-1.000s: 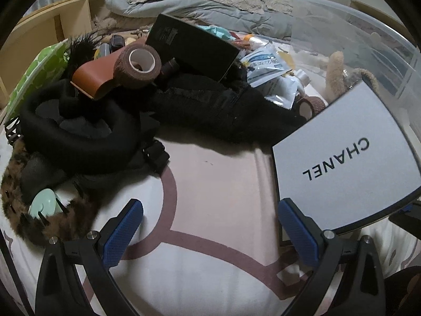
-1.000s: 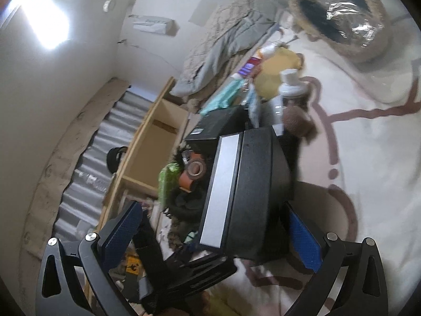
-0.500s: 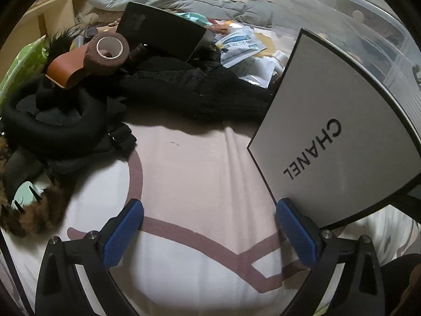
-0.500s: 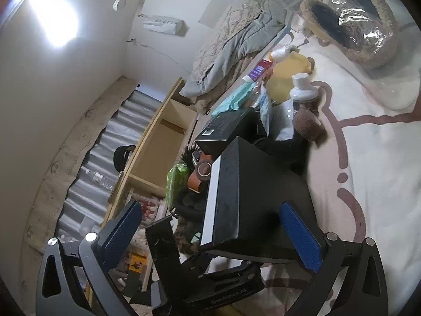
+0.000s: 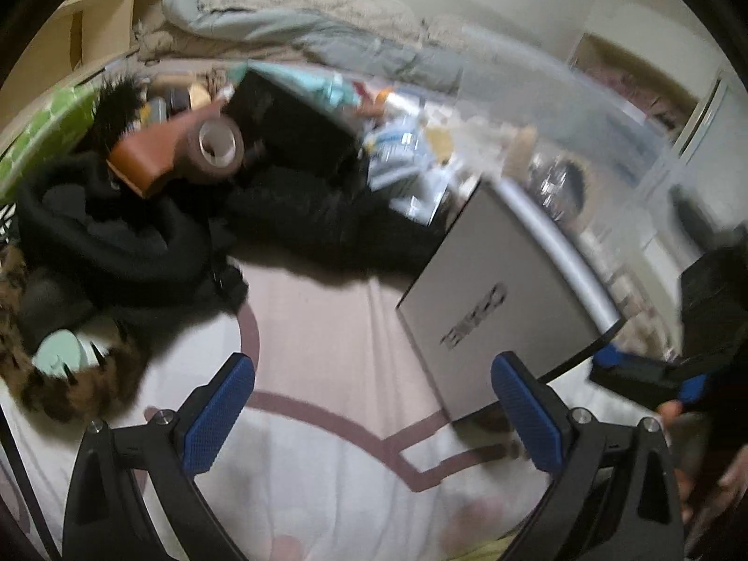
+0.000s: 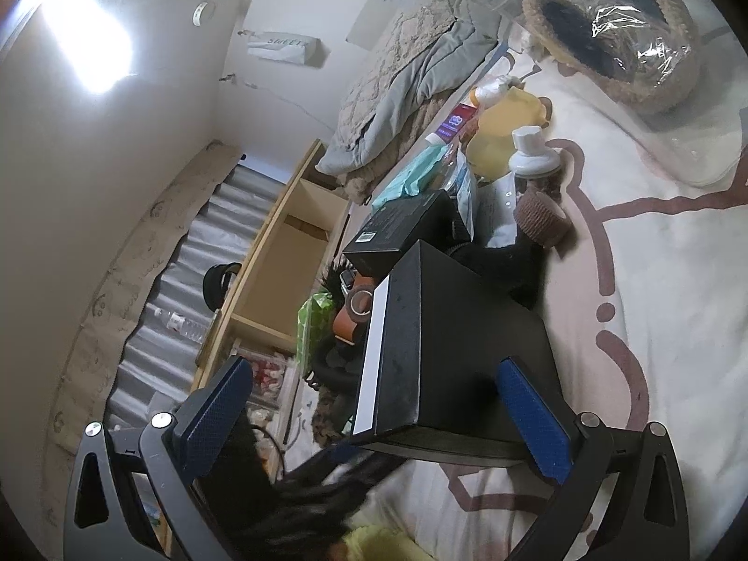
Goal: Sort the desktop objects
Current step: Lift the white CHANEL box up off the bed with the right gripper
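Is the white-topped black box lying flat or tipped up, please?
Tipped up: the box stands on edge between the right claw's open fingers.

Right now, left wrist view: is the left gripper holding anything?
No: the left gripper is open over bare bedsheet, its jaws wide apart with nothing between them.

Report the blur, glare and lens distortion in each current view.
Left wrist view: motion blur smears the white box, its lettering unreadable; fisheye bends the frame edges. Right wrist view: the black box is sharp, a ceiling light blows out top left, and a blurred dark shape streaks along the bottom.
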`<state>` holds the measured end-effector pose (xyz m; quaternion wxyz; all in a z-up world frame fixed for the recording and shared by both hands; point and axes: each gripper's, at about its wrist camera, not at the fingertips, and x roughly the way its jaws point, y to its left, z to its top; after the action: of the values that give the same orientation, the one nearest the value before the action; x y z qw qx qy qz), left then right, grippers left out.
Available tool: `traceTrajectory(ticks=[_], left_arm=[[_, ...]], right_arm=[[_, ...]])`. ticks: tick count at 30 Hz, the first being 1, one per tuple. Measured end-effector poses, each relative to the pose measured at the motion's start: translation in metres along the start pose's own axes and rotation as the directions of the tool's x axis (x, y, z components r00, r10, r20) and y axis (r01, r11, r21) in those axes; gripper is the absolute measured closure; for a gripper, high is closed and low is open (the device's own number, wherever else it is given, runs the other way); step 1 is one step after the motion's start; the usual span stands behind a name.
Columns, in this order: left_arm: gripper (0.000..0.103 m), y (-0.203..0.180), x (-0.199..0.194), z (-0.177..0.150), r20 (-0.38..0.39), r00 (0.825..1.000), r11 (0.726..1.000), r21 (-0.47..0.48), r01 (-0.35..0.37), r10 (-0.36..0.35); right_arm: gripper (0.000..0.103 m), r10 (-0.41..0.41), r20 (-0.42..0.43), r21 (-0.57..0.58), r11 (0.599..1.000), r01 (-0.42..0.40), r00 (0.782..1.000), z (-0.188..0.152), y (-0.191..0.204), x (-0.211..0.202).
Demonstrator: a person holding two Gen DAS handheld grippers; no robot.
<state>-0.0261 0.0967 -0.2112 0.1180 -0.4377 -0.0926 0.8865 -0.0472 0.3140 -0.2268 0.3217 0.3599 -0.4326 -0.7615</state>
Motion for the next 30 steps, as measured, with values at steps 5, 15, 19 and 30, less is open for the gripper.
traceTrajectory(ticks=[5, 15, 19, 30], left_arm=[[0.001, 0.009, -0.023, 0.006, 0.057, 0.997, 0.998, -0.023, 0.060, -0.058], [0.001, -0.001, -0.018, 0.009, 0.059, 0.991, 0.992, 0.044, 0.118, -0.121], [0.001, -0.005, -0.009, 0.004, 0.047, 0.992, 0.992, 0.054, 0.114, -0.117], [0.001, -0.003, 0.004, -0.002, 0.017, 0.992, 0.992, 0.030, 0.121, -0.122]], right_arm=[[0.000, -0.007, 0.004, 0.002, 1.000, 0.006, 1.000, 0.000, -0.001, -0.002], [0.000, -0.016, 0.005, -0.027, 1.000, 0.016, 1.000, 0.000, 0.003, -0.002], [0.000, -0.047, 0.015, -0.047, 0.998, 0.047, 0.999, 0.002, 0.009, -0.004], [0.000, -0.431, -0.066, -0.211, 0.887, 0.410, 0.900, -0.003, 0.025, 0.023]])
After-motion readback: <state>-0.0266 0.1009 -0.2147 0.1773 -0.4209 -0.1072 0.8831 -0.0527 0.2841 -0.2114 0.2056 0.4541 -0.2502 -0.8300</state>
